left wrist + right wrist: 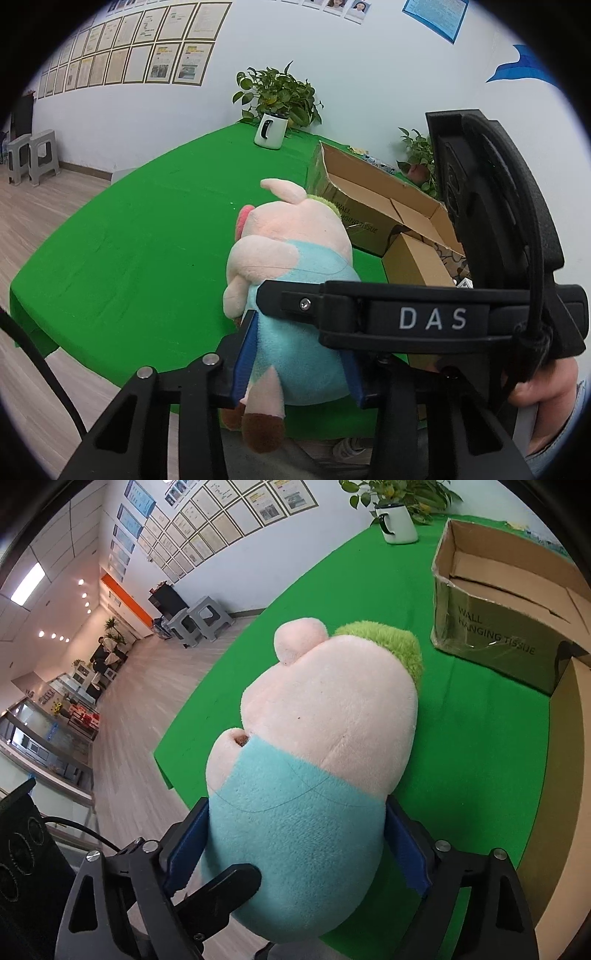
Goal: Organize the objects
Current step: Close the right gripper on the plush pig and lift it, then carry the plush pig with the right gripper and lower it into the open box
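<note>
Plush pig (291, 280) clamped by both grippers (299, 354) (295, 853), above green table (147, 236), framed-paper wall (147, 48).

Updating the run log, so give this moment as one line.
left gripper: shut on plush pig | right gripper: shut on plush pig | cardboard box: open, beyond pig
</note>
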Demonstrator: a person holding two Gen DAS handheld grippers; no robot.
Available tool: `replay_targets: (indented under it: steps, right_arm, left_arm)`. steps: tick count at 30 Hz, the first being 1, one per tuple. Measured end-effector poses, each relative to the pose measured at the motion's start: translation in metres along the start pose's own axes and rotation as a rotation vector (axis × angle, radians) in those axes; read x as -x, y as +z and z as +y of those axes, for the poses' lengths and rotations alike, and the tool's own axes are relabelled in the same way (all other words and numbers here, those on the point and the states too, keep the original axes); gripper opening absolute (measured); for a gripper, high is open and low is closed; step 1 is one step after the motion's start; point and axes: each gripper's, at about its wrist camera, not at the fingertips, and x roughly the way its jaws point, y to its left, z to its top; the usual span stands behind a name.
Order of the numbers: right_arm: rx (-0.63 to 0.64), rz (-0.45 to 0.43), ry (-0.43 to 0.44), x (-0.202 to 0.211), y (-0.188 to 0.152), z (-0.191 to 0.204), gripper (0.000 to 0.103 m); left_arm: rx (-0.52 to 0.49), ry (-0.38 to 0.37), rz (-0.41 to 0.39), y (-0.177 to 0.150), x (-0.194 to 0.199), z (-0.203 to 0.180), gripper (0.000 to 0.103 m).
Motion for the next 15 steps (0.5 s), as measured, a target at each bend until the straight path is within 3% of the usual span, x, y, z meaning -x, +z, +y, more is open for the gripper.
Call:
replay_targets:
  steps: [5,9,15]
  right_arm:
    - [-0.009,-0.030,0.003,0.004,-0.006,0.006,0.073]
    - [-0.020,-0.070,0.001,0.020,-0.009,0.006,0.073]
    - [-0.007,-0.202,-0.039,0.081,-0.005,0.013,0.073]
  left_arm:
    - [-0.027,0.021,-0.019,0.000,0.002,-0.009,0.035]
    - [-0.049,0.020,-0.042,0.003,0.005,-0.020,0.034]
    - [-0.124,-0.023,-0.119,0.029,0.010,-0.057,0.034]
